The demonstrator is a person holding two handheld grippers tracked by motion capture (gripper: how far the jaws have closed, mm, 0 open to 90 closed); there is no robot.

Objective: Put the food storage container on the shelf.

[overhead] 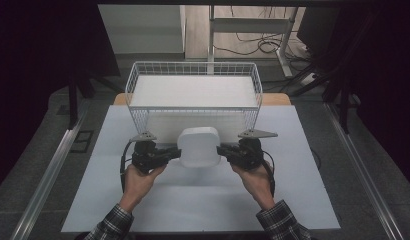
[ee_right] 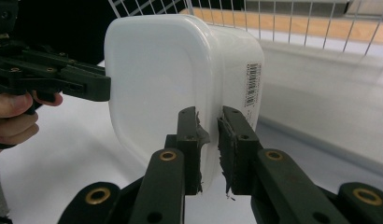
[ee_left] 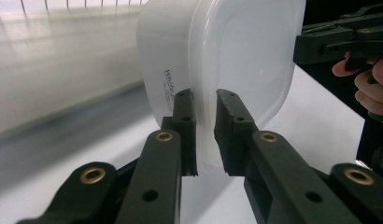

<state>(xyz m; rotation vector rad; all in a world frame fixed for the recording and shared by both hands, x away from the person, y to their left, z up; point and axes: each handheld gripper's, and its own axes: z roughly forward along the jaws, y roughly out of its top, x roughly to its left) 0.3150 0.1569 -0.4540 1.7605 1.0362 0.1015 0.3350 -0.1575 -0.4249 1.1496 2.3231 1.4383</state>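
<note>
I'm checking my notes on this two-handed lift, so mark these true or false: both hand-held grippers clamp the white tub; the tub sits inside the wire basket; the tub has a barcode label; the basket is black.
1. Both hand-held grippers clamp the white tub. True: the left hand-held gripper and the right hand-held gripper each pinch its rim from opposite sides.
2. The tub sits inside the wire basket. False: it is held in front of the basket, outside it.
3. The tub has a barcode label. True.
4. The basket is black. False: it is white wire.

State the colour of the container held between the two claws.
White, translucent container; clearest in the right gripper view.
</note>
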